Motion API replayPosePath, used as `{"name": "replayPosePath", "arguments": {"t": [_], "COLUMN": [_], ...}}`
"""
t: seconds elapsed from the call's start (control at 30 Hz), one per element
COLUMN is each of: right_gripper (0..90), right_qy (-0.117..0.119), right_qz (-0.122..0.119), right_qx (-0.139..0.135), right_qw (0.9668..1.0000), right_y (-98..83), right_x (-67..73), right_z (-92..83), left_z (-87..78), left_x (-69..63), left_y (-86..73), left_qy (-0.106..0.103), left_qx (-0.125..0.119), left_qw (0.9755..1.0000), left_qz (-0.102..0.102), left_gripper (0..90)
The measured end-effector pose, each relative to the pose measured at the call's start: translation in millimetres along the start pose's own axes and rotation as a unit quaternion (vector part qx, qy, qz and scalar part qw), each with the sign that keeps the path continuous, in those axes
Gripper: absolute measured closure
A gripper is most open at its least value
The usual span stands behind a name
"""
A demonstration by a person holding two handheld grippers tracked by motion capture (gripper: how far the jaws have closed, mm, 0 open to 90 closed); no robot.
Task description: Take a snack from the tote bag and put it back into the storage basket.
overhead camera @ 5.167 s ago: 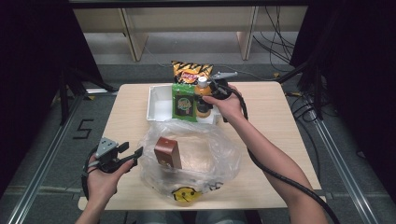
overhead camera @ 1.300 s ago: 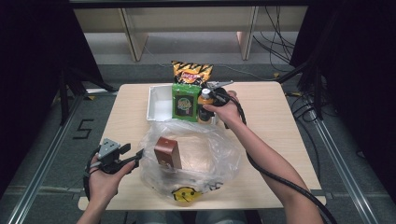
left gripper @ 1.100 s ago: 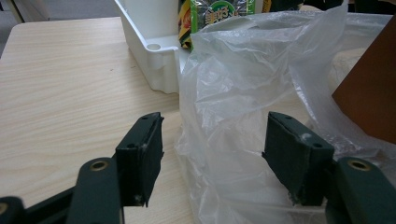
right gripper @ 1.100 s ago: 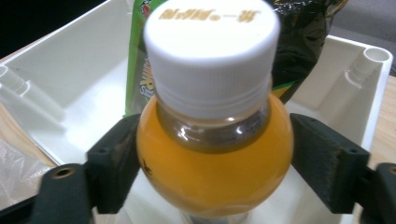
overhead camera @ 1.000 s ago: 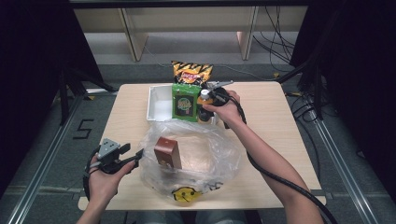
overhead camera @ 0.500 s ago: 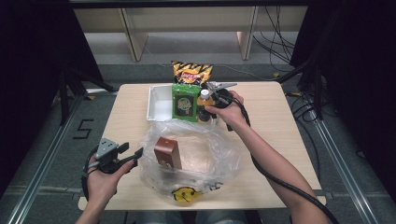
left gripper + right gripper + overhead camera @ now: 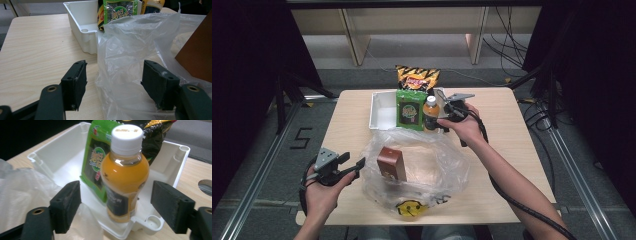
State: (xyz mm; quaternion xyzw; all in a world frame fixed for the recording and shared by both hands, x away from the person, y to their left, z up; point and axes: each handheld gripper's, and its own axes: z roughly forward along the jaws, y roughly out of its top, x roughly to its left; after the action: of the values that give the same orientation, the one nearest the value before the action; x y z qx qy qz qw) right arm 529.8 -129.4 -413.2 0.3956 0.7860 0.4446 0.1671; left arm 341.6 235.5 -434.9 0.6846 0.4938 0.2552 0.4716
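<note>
Nearest the person, a clear plastic bag (image 7: 417, 170) lies crumpled on the counter (image 7: 512, 120), printed with a yellow smiley face (image 7: 408, 208) and some dark lettering too small to read. Inside it stands a brown box (image 7: 392, 163). The left gripper (image 7: 351, 166) sits at the bag's left edge; in the left gripper view its jaws stand wide apart with a fold of the thin plastic (image 7: 125, 62) between them, the pads not pressing on it. Farther back, a white tray (image 7: 382, 111) holds a green snack packet (image 7: 409, 110) with pale Asian characters on its front, and an orange drink bottle (image 7: 430, 112) with a white cap and a dark label whose print is not legible. The right gripper (image 7: 443, 116) is at the bottle; in the right gripper view its jaws flank the bottle (image 7: 125, 177) on either side with gaps showing, gripping nothing. Behind the tray leans a black and yellow chip bag (image 7: 417, 77) with a red logo, unreadable.
</note>
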Motion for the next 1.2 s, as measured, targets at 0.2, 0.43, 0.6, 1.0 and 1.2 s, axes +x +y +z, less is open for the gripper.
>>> {"name": "replayPosePath", "arguments": {"t": [0.2, 0.43, 0.6, 1.0, 1.2], "right_gripper": [32.5, 41.0, 44.0, 47.4, 46.8], "right_qy": [0.01, 0.018, 0.031, 0.055, 0.06], "right_qz": [-0.003, -0.005, -0.007, 0.001, -0.01], "right_qx": [-0.01, -0.019, -0.019, -0.028, -0.029], "right_qw": [0.9999, 0.9996, 0.9993, 0.9981, 0.9977], "right_y": [0.0, -3.3, -6.9, -22.8, -29.5], "right_x": [10.3, 22.5, 29.3, 41.7, 45.0], "right_z": [-20.3, -39.3, -47.7, -67.8, -73.7], "left_z": [0.2, -0.4, -1.5, -3.7, -6.2], "left_x": [-1.2, -1.8, -2.7, -3.8, -4.9], "left_y": [0.4, 1.6, 1.8, 4.2, 7.3], "left_qy": [-0.002, -0.004, 0.001, -0.003, -0.002], "left_qx": [-0.002, -0.008, -0.004, -0.01, -0.014], "left_qw": [1.0, 1.0, 1.0, 0.9999, 0.9999], "left_qz": [0.001, 0.002, 0.001, -0.007, -0.008], "left_gripper": [35.8, 35.6, 35.6, 35.0, 34.7]}}
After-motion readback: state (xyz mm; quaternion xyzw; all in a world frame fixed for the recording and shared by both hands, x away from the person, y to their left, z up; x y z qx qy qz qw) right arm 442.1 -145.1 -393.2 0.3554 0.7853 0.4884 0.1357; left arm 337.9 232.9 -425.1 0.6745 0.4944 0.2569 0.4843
